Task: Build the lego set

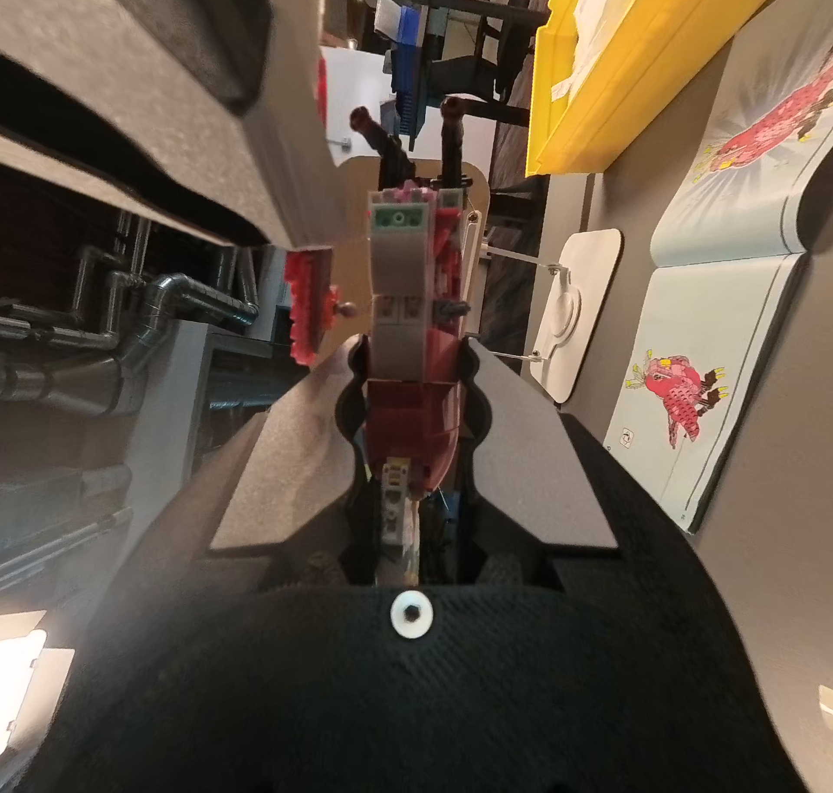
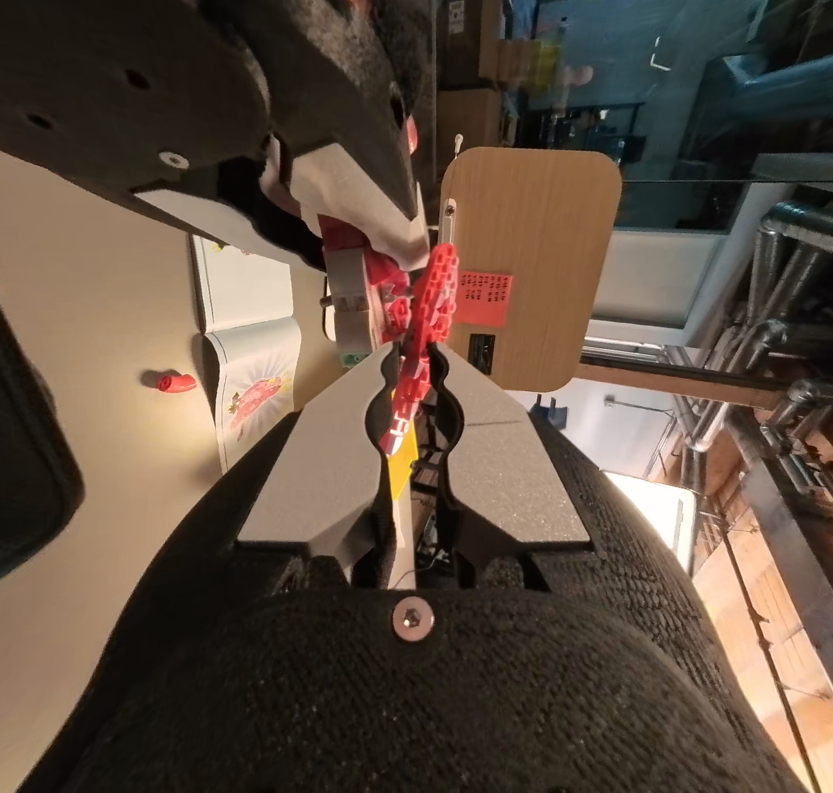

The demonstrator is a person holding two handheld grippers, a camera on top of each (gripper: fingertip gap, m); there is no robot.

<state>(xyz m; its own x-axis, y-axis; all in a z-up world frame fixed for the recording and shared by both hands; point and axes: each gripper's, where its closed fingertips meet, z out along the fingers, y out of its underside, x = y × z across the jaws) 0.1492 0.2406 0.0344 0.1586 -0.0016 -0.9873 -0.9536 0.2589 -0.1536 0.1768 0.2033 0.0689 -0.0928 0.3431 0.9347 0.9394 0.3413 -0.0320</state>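
While left tongs (image 1: 414, 356) clamp the brick model (image 1: 405, 320), right tongs (image 2: 414, 356) grip a red wing (image 2: 432, 302)

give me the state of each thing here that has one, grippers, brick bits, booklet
left gripper: shut on the grey and dark red brick model, held off the table
right gripper: shut on the red brick wing, close beside the model
instruction booklet: lying open
small red curved piece: loose on the table

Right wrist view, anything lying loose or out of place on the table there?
Yes: one small red curved brick lies alone on the table, left of the open instruction booklet, apart from the brick model and the red plate assembly held in the grippers.
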